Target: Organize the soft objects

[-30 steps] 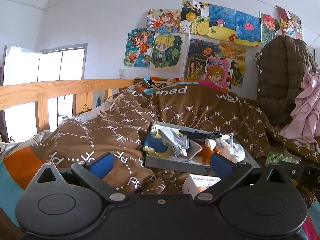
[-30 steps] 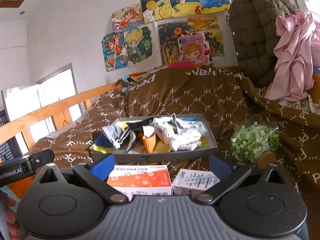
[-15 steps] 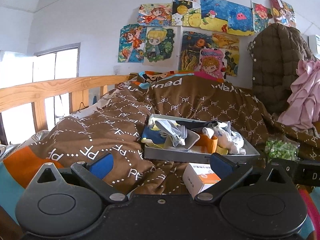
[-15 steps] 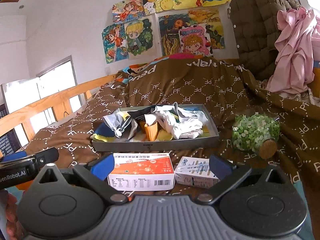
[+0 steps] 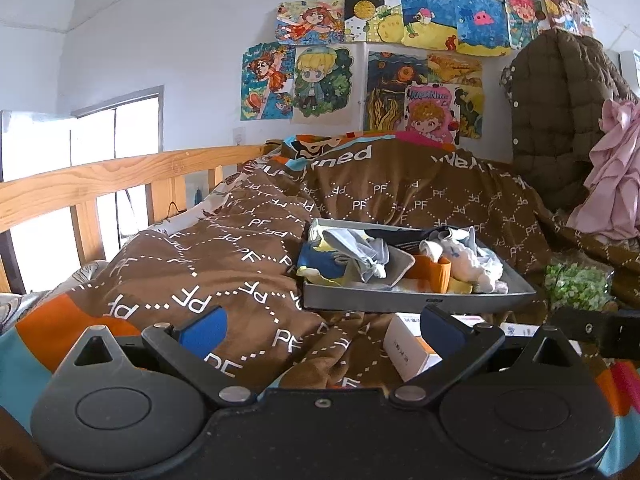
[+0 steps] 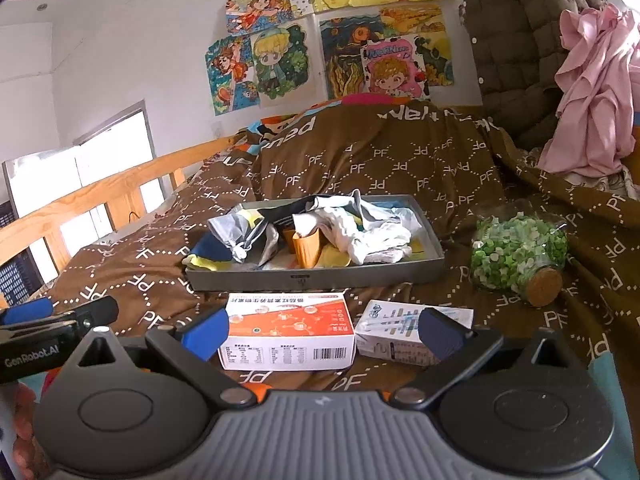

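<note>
Before the tray (image 6: 316, 280) of jumbled socks (image 6: 372, 236), left gripper (image 5: 322, 326) and right gripper (image 6: 326, 330) hover wide, empty, likely poised to sort.

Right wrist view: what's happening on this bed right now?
Nothing is gripped yet. Both hand-held grippers, right and left, are open and hover short of the grey tray, which holds a jumble of socks and cloths. Between the right one and the tray lie an orange-and-white box and a smaller white box. A jar of green bits lies to the right.
</note>
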`<state>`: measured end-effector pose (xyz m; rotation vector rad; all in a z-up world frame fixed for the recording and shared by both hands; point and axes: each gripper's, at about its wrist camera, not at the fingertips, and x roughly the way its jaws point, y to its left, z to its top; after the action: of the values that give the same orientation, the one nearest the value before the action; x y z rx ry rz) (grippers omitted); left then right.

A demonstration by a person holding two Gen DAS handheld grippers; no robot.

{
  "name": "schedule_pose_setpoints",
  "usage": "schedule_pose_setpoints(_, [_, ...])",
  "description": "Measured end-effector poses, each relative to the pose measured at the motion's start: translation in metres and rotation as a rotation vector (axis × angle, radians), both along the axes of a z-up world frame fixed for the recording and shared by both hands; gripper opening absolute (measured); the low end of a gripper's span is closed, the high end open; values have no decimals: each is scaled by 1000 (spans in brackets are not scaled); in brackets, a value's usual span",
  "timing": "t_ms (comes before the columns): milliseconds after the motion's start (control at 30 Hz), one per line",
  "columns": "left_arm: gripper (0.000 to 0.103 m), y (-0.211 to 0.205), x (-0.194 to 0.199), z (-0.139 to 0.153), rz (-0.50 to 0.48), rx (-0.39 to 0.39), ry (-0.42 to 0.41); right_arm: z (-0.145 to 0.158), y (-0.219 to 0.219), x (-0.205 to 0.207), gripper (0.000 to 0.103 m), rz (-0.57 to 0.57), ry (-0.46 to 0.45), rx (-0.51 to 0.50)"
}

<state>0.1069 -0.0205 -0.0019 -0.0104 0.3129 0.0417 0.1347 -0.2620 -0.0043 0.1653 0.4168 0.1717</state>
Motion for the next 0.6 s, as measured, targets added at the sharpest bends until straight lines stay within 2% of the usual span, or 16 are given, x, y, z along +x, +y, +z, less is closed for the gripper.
schedule_pose_setpoints(200, [102, -2, 1, -3, -2, 26, 10, -1, 3, 1, 103, 8, 10, -5])
schedule_pose_setpoints(600, [102, 2, 3, -5, 15, 8, 21, -14, 8, 14, 103, 6, 85, -13])
